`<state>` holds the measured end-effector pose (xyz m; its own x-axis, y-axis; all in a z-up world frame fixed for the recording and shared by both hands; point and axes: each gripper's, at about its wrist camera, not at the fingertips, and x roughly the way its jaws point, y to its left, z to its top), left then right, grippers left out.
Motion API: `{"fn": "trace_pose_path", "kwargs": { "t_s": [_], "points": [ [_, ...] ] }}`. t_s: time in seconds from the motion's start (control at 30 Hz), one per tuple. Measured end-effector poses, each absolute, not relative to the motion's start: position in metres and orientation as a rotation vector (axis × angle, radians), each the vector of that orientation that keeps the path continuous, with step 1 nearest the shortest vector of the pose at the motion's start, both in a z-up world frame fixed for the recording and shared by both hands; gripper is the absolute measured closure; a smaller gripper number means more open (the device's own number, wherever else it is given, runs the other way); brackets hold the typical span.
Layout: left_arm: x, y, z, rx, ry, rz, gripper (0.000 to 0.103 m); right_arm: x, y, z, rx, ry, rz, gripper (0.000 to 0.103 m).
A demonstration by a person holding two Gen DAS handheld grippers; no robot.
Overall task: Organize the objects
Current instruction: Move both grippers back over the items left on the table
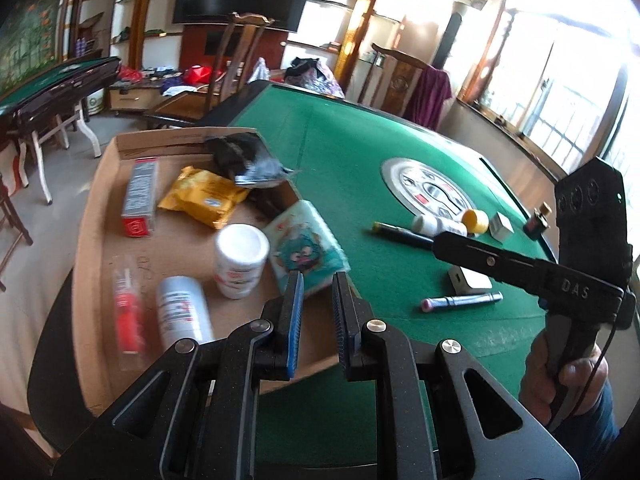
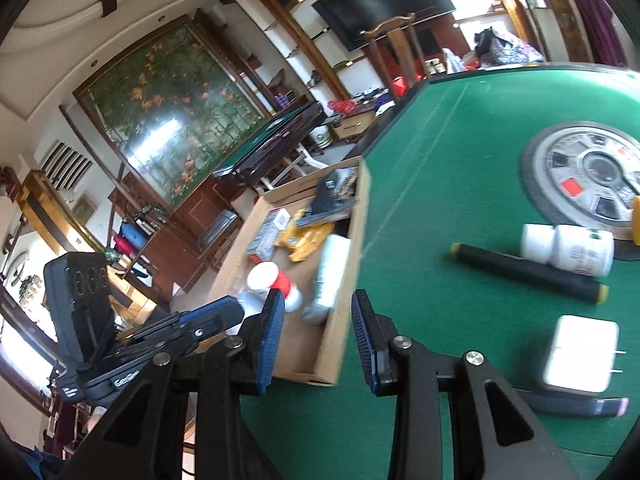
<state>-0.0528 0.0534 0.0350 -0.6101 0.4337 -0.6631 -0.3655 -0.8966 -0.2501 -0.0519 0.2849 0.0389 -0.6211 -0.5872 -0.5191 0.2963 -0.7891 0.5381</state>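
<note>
A shallow cardboard box [image 1: 100, 216] lies at the left of the green table [image 1: 360, 140]. It holds a yellow packet [image 1: 204, 196], a white jar [image 1: 240, 260], a white bottle [image 1: 184, 308], a teal tissue pack [image 1: 304, 248] and other items. My left gripper [image 1: 318, 280] hovers over the box's near corner, jaws nearly together with nothing in them. My right gripper [image 2: 318, 300] stands open and empty above the box edge [image 2: 344, 280]. On the felt lie a black pen [image 2: 528, 272], a white pill bottle [image 2: 572, 248], a white charger [image 2: 580, 354] and a pink-tipped pen [image 1: 460, 302].
A round metal dial [image 1: 428, 188] sits in the table's centre, with a yellow cap [image 1: 476, 220], a small white box [image 1: 500, 226] and a tiny dark bottle [image 1: 540, 220] beside it. Wooden chairs [image 1: 236, 60] stand at the far edge. A second green table [image 1: 60, 80] stands at the left.
</note>
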Motion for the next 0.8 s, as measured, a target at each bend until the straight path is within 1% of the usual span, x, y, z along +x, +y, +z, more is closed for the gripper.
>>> {"fn": "trace_pose_path", "kwargs": {
  "t_s": [0.2,0.3,0.37,0.53,0.67,0.7,0.73,0.8],
  "points": [
    [-0.048,0.107,0.031,-1.043,0.011,2.361,0.090,-0.049,0.342,0.034,0.966,-0.593,-2.475,0.069],
    [-0.046,0.142,0.025,-1.039,0.120,2.283,0.090,-0.045,0.368,0.034,0.946,-0.607,-2.541,0.068],
    [-0.043,0.170,0.018,-1.027,0.229,2.220,0.090,-0.041,0.385,0.033,0.930,-0.632,-2.565,0.068],
    [-0.037,0.223,0.002,-0.988,0.518,2.085,0.090,-0.039,0.421,0.028,0.905,-0.776,-2.545,0.068],
    [-0.041,0.245,-0.007,-0.998,0.641,1.975,0.090,-0.037,0.432,0.032,0.866,-0.836,-2.545,0.065],
    [-0.043,0.249,-0.011,-1.003,0.664,1.947,0.089,-0.035,0.431,0.033,0.859,-0.845,-2.543,0.065],
    [-0.046,0.253,-0.014,-1.004,0.691,1.940,0.086,-0.034,0.432,0.033,0.855,-0.851,-2.539,0.064],
    [-0.050,0.259,-0.017,-1.004,0.737,1.932,0.086,-0.033,0.433,0.033,0.846,-0.864,-2.539,0.064]
  ]
}}
